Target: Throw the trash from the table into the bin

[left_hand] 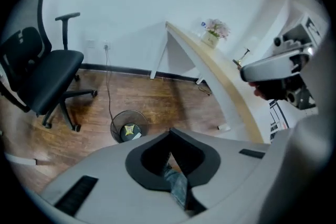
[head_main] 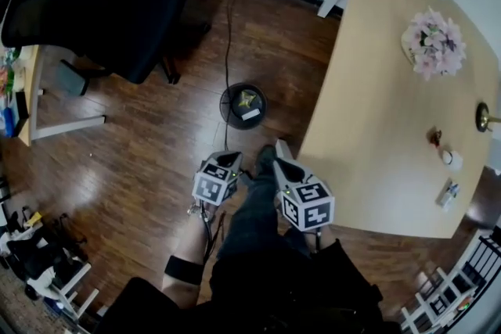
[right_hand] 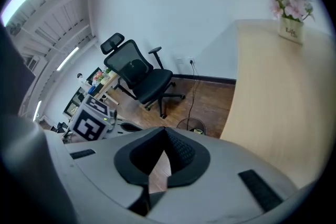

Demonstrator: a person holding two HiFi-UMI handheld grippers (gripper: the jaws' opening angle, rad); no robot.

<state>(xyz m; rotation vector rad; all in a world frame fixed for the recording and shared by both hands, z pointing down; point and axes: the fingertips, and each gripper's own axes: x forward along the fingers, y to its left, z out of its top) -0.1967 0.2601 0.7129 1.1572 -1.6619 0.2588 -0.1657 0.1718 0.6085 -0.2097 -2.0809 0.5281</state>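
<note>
- Step, as I judge it: between drops. Both grippers are empty over the floor, so the next piece has yet to be fetched.
- Left gripper (head_main: 233,159) lower centre: jaws closed tip to tip, nothing in them; only a trouser leg shows behind the gap.
- Right gripper (head_main: 279,163) just right of it: jaws also together, gripping nothing.
- Bin (head_main: 224,109) on the floor at mid frame, left of the table (head_main: 376,90). It stands upright, mouth up, round, with no long axis across the floor.
- In the bin: yellow scrap (head_main: 246,98) and white strip (head_main: 251,114). The strip's long axis runs roughly left-right.
- Left on the table, right edge of frame: wrapper (head_main: 448,194), white bit (head_main: 451,159), red bit (head_main: 434,137). The wrapper's long axis runs about up-down; the others are too small to tell.
- Next move calls for swinging right over the table, opening the jaws and closing on one bit.
</note>
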